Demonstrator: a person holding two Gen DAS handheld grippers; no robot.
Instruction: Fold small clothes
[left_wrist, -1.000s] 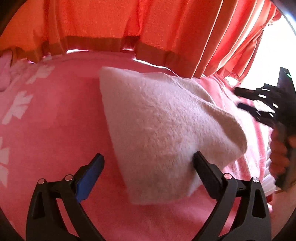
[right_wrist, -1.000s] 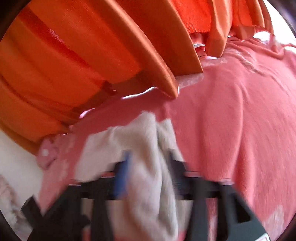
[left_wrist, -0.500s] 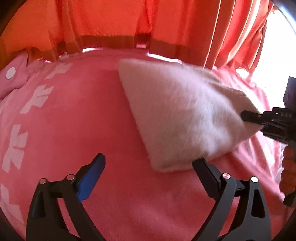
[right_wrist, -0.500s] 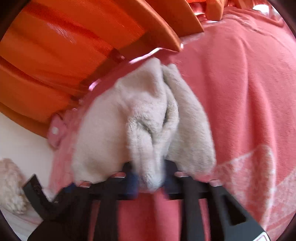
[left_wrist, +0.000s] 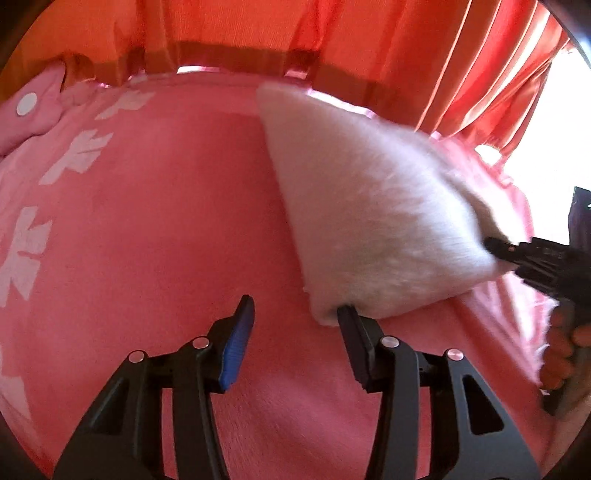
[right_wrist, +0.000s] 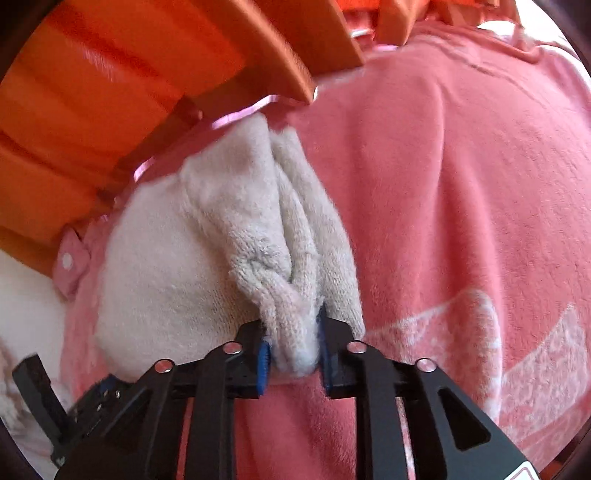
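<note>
A white fleecy garment (left_wrist: 369, 221) lies folded on the pink blanket (left_wrist: 166, 221). My left gripper (left_wrist: 295, 310) hovers at its near corner with its jaws closing. Its right finger (left_wrist: 349, 325) touches that corner, and mostly blanket shows between the two fingers. My right gripper (right_wrist: 293, 350) pinches a bunched fold of the garment (right_wrist: 221, 229) between its pads while its jaws are opening. In the left wrist view the right gripper (left_wrist: 496, 248) bites the garment's far right corner, with a person's hand (left_wrist: 561, 350) behind it.
Orange curtains (left_wrist: 295, 33) hang along the blanket's far edge. A pink cloth with a white snap button (left_wrist: 27, 103) lies at the far left. The blanket carries a white printed pattern (right_wrist: 517, 350). Bright light comes in at the right.
The left gripper's jaws have narrowed and now sit at the garment's near corner. The right gripper has closed on a bunch of the garment and sunk toward the blanket.
</note>
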